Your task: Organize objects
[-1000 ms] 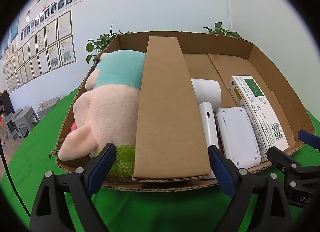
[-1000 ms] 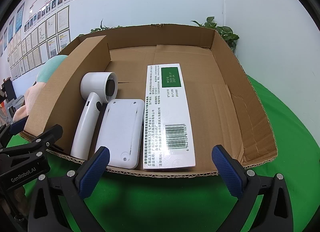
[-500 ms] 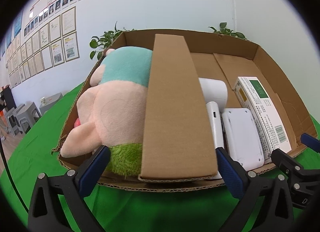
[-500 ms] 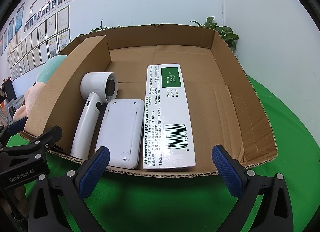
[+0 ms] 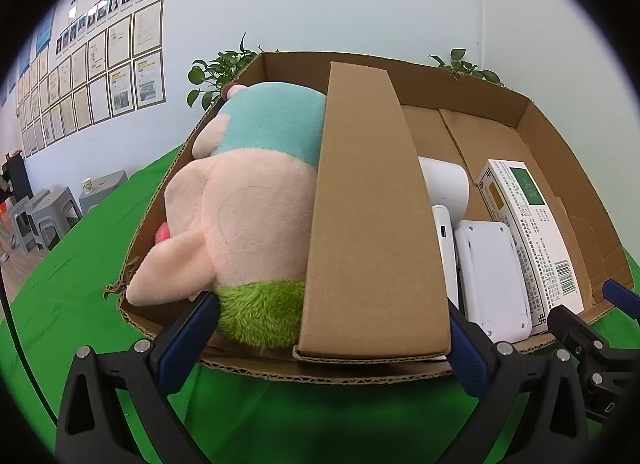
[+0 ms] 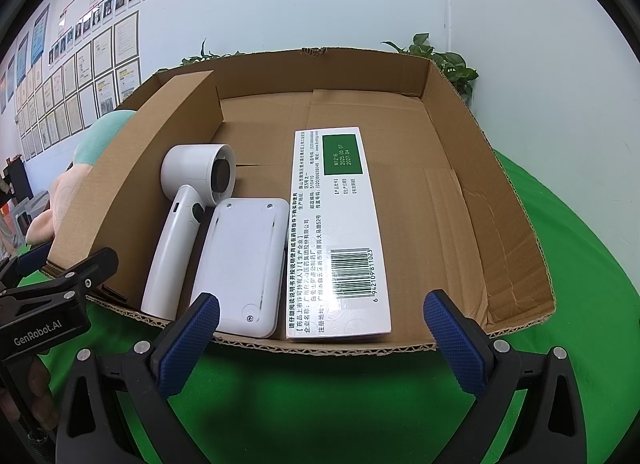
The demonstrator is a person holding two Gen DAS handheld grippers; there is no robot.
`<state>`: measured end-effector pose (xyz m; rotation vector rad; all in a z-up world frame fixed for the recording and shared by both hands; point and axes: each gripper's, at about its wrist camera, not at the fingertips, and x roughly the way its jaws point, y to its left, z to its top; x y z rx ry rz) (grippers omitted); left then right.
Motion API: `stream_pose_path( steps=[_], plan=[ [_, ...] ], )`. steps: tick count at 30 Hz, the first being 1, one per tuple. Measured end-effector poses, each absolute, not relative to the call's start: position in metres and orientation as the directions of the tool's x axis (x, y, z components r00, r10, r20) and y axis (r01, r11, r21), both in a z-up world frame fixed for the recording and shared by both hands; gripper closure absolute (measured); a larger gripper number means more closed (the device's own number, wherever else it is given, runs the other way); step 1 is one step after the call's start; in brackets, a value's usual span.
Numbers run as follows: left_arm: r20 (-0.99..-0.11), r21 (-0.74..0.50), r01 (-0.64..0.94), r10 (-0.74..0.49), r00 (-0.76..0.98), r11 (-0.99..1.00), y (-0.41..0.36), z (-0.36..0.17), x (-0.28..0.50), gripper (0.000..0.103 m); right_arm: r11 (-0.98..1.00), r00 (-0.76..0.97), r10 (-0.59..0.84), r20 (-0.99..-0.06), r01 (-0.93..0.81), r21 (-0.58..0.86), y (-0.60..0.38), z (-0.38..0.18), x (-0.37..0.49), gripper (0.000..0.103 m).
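Plush toy: left compartment, long axis toward 12 o'clock, at 11 from left tool; both tools, right tool included, wide open, empty.

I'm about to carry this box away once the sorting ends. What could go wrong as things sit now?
The plush toy bulges above the box wall and may tumble out. The cardboard divider leans and may tip. The fan, white case and medicine carton lie loose and may slide into the bare right side.

Both views are bright and sharp, evenly lit from above, with soft shadows; fisheye bending and black corners frame them.
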<state>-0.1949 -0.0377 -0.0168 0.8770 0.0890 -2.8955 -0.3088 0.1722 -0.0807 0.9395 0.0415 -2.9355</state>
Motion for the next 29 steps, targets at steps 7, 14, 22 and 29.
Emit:
stream_pose_path(
  steps=[7, 14, 22, 29],
  plan=[
    [-0.552, -0.014, 0.131, -0.101, -0.828, -0.991, -0.0358, -0.0166, -0.1930, 0.000, -0.998, -0.813, -0.048, -0.581, 0.065, -0.008, 0.1720, -0.0807, -0.3092, 0.000],
    [-0.551, -0.011, 0.132, -0.104, -0.828, -0.991, -0.0349, -0.0156, -0.1916, 0.000, -0.998, -0.813, -0.048, -0.580, 0.064, -0.007, 0.1717, -0.0808, -0.3092, 0.000],
    [-0.553, 0.012, 0.136, -0.120, -0.824, -0.991, -0.0323, -0.0148, -0.1923, 0.000, -0.998, -0.813, -0.048, -0.580, 0.064, -0.007, 0.1711, -0.0809, -0.3094, 0.000],
    [-0.569, 0.021, 0.148, -0.133, -0.811, -0.989, -0.0327, -0.0170, -0.1944, 0.000, -0.998, -0.813, -0.047, -0.581, 0.063, -0.008, 0.1707, -0.0810, -0.3095, 0.000]
  ],
)
